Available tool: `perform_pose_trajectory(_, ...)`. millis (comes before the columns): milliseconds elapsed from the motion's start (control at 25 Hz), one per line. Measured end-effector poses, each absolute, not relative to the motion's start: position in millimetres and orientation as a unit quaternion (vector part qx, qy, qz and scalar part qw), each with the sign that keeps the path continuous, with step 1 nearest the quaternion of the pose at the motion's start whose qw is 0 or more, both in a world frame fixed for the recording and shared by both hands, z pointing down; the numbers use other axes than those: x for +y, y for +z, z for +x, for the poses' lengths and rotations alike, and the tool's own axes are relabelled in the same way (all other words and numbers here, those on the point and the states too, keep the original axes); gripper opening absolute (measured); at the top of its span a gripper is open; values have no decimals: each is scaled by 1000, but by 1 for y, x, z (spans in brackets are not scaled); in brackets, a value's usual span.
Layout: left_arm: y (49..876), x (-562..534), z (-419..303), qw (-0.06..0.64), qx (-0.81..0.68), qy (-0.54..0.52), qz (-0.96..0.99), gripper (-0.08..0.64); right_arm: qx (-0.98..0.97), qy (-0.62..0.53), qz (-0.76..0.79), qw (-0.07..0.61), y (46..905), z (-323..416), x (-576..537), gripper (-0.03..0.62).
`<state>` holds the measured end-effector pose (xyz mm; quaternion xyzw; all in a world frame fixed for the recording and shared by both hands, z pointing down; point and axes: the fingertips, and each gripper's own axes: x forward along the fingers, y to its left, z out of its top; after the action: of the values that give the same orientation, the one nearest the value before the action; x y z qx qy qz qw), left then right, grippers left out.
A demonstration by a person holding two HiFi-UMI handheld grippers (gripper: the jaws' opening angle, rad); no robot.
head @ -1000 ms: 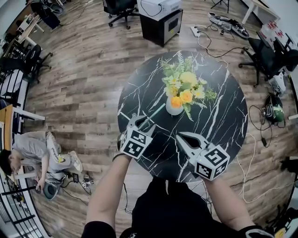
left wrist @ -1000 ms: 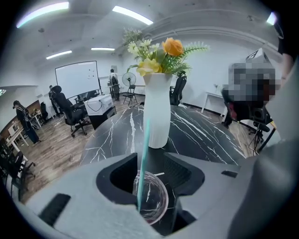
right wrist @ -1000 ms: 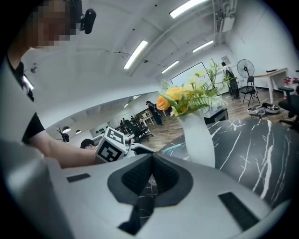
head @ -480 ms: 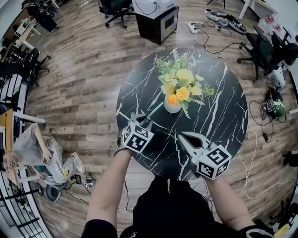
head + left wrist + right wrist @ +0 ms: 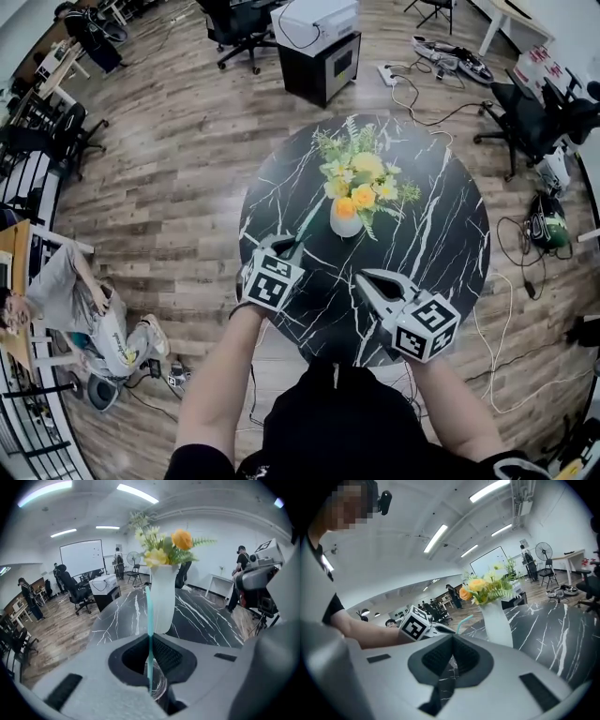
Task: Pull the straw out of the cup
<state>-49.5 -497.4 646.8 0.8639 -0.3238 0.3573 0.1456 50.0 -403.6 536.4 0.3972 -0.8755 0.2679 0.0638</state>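
**Straw going into the pinch: draw it out along its own line**

Straw (image 5: pixel 149 606), teal and thin, is standing in the clear glass cup (image 5: pixel 160 687) near the bench (image 5: pixel 441 234) edge closest to the person, on the left. The left gripper (image 5: pixel 150 638) is closing its jaws on it from above the rim, and the tips are already pinching the stem where they meet. The right gripper (image 5: pixel 452 641) is hovering over the same near edge to the right, jaws together with nothing between them.

The grip looks narrow, so the jaws should be finishing their squeeze before any real lift. The pull is probably best following the straw's own lean, up and slightly away, so the stem is not levering against the rim and tipping the light cup. The vase of flowers (image 5: pixel 163 603) is standing just beyond, toward the bench's middle, so the rising tip should be staying clear of it.
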Motion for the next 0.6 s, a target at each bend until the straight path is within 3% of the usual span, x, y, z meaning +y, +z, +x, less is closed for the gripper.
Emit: perform_pose_trajectory(600, 493, -489, -108, 113, -420, 226, 872, 28, -910, 193, 363, 59, 458, 10, -408, 6)
